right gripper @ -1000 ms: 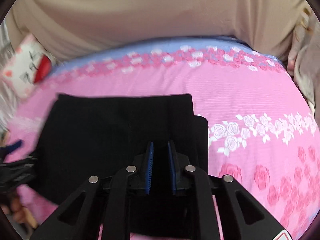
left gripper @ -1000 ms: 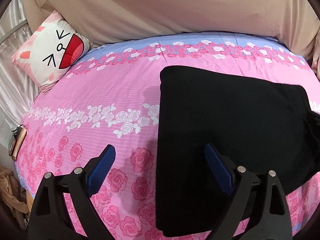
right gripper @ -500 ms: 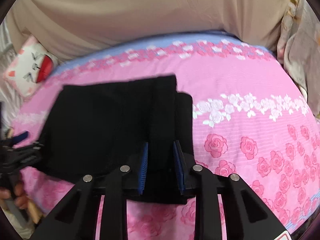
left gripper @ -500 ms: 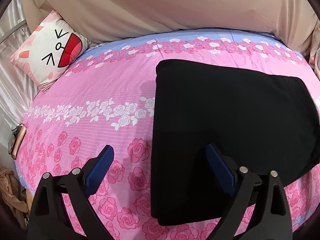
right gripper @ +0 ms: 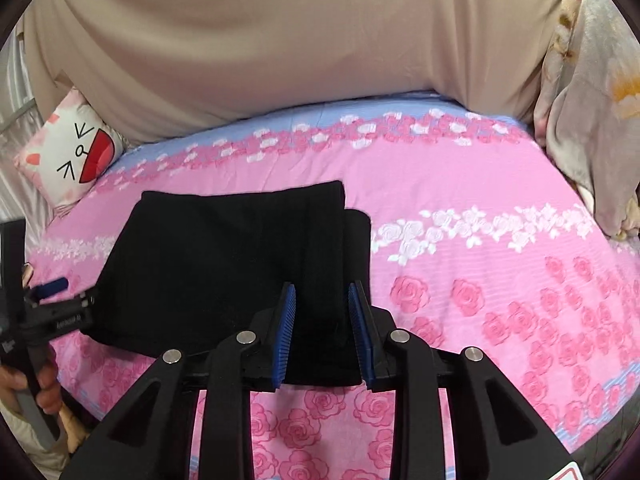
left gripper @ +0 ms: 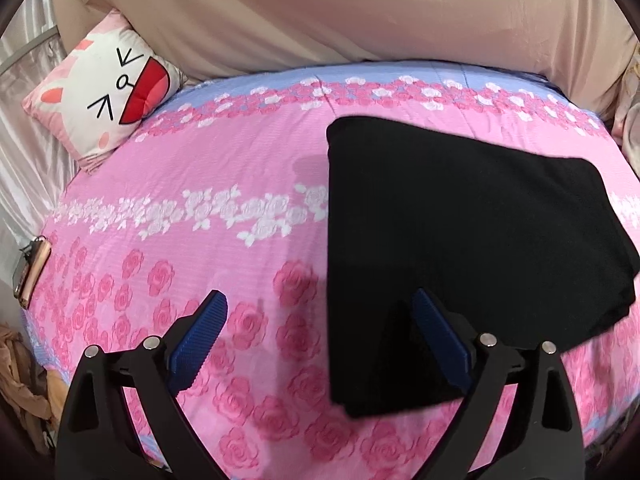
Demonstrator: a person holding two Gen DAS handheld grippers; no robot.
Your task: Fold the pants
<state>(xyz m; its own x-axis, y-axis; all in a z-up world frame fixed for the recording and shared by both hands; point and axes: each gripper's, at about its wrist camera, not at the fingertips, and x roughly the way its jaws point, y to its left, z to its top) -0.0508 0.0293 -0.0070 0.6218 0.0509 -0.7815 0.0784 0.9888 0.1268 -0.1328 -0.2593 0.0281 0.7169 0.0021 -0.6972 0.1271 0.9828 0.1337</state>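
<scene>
The black pants (left gripper: pixel 460 240) lie folded into a flat rectangle on the pink rose-print bed (left gripper: pixel 200 184). My left gripper (left gripper: pixel 320 324) is open and empty, above the bed at the pants' left front edge. In the right wrist view the pants (right gripper: pixel 224 264) lie left of centre, a narrower folded layer showing along their right side. My right gripper (right gripper: pixel 322 312) is open and empty, raised over the pants' near right edge. The left gripper (right gripper: pixel 52 300) also shows at the far left of that view, held by a hand.
A cat-face pillow (left gripper: pixel 108 88) leans at the bed's far left corner. A beige sheet (left gripper: pixel 340 12) covers the wall behind. A floral curtain (right gripper: pixel 592 100) hangs at the right. A phone-like object (left gripper: pixel 30 276) sits at the bed's left edge.
My right gripper has opened, let go of the pants and drawn back. The pants now lie flat. My left gripper stayed open and shifted slightly.
</scene>
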